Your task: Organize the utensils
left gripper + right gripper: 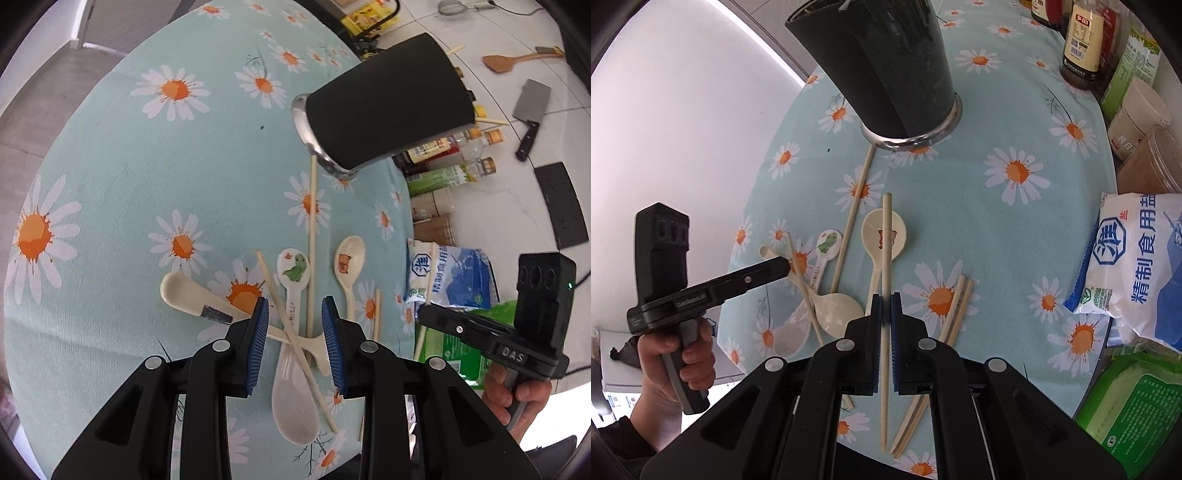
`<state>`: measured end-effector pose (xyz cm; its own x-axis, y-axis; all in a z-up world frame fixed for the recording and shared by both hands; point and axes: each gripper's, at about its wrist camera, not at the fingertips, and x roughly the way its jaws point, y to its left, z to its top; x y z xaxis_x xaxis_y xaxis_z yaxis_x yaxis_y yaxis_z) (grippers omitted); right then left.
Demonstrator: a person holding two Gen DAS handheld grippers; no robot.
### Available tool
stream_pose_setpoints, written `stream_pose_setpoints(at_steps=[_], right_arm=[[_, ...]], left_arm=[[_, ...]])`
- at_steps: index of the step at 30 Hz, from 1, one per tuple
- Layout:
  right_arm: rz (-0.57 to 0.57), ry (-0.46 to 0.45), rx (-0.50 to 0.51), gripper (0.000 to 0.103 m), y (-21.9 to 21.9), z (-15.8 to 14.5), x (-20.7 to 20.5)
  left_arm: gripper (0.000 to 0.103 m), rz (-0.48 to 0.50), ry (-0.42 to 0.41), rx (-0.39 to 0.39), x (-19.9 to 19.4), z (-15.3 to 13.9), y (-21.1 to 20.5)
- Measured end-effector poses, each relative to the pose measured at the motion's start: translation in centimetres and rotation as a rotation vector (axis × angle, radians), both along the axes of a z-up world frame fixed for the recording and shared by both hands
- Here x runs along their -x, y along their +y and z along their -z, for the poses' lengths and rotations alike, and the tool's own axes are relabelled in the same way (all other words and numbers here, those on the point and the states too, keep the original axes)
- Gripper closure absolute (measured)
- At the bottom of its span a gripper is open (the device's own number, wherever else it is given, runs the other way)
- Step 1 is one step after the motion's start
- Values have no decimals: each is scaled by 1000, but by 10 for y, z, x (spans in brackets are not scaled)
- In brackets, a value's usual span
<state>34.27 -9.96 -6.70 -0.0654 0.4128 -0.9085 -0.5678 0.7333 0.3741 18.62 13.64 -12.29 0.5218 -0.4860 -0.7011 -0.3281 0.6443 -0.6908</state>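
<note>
Home kitchen corner: daisy-print cloth [997, 229] over the surface, sauce bottles [1082, 44], salt bag [1137, 258], cleaver [530, 110] on tiled floor [498, 206].

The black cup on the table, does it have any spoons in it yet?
No. The spoons lie on the tablecloth in front of the black cup.

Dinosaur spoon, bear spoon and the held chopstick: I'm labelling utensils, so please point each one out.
Dinosaur spoon [294, 268]: left wrist view, on its printed bowl.
Bear spoon [884, 234]: right wrist view, on its bowl beside the print.
Held chopstick [886, 236]: right wrist view, on the shaft above the right gripper [885, 306].
</note>
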Motion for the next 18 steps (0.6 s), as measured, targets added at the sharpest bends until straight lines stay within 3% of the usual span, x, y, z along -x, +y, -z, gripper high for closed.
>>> stream_pose_setpoints(at_steps=[9,18], right_arm=[[-34,10,-42,97,-4,-4,1],[-62,14,-81,97,-10,-7,1]], left_arm=[[74,-77,32,29,-3,7,-1],[77,-63,46,-60,-10,4,-17]])
